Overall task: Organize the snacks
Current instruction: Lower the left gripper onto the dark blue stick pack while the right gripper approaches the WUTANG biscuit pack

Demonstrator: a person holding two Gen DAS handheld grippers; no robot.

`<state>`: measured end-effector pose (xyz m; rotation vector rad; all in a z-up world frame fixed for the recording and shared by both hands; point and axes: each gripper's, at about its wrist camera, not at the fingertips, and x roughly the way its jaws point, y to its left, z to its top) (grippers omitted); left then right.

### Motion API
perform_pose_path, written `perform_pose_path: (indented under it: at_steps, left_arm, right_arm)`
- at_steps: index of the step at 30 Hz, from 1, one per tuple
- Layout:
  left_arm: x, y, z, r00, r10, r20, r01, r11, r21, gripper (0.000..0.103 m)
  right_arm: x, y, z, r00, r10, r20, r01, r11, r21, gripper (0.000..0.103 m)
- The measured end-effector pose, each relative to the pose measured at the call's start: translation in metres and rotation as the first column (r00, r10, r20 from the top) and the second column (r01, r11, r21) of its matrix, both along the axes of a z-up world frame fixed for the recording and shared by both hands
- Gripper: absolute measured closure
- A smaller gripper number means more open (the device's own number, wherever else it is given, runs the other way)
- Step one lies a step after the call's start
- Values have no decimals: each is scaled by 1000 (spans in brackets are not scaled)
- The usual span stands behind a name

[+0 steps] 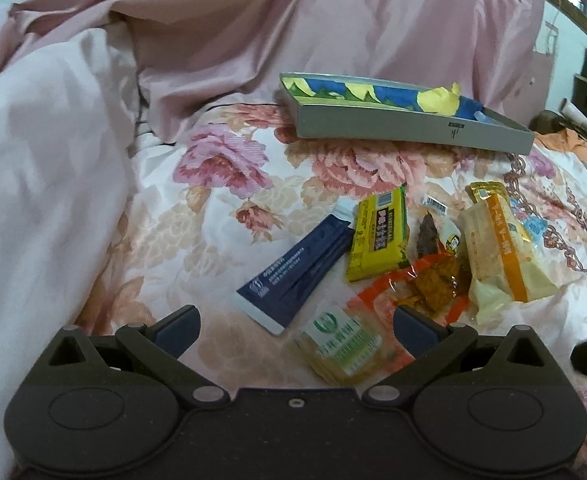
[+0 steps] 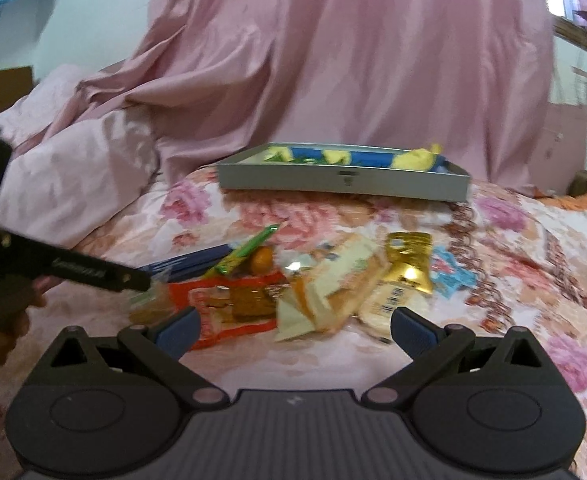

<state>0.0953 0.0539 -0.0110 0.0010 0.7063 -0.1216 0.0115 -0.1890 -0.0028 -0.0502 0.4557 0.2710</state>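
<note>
Left wrist view: left tool [image 1: 295,330] spread wide, empty, at bottom centre. Six snack packs sit mid-right on the floral bed cover [image 1: 221,216], including one dark blue sachet [image 1: 293,270] and one yellow wrapped bar [image 1: 379,240]; one shallow grey cardboard tray [image 1: 405,132] sits upper right.

Right wrist view: right tool [image 2: 295,330] also spread, empty; one tray [image 2: 341,182] centre, packs blurry below it.

— What colours are on the bedspread [image 1: 229,184]?

— White with pink and peach roses. The draped curtain [image 1: 373,20] behind is plain dusty pink.

— And the box [image 1: 413,130]?

— Grey walls, with a blue, yellow and green print inside.

— The snacks?

— A navy sachet [image 1: 297,268] with white ends, a yellow packet [image 1: 377,240] (black label, green edge), an orange-striped cream wrapper [image 1: 501,248], and a gold one [image 2: 409,264].
</note>
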Motion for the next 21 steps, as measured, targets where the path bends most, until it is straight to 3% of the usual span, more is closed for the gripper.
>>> perform_pose_path:
  at_steps: [8, 12, 16, 21]
  left_arm:
    - [45, 34, -4, 997, -51, -55, 48, 997, -66, 1]
    - [64, 39, -10, 991, -104, -89, 99, 993, -66, 1]
    - [77, 36, -16, 982, -161, -100, 159, 987, -24, 1]
    - [84, 27, -21, 963, -254, -88, 262, 961, 93, 1]
  right_arm:
    - [24, 48, -1, 980, 160, -120, -161, 987, 3, 0]
    - [38, 84, -6, 962, 186, -199, -210, 972, -109, 0]
    - [50, 109, -7, 949, 197, -245, -239, 958, -157, 0]
    - [63, 136, -14, 939, 193, -284, -260, 940, -221, 0]
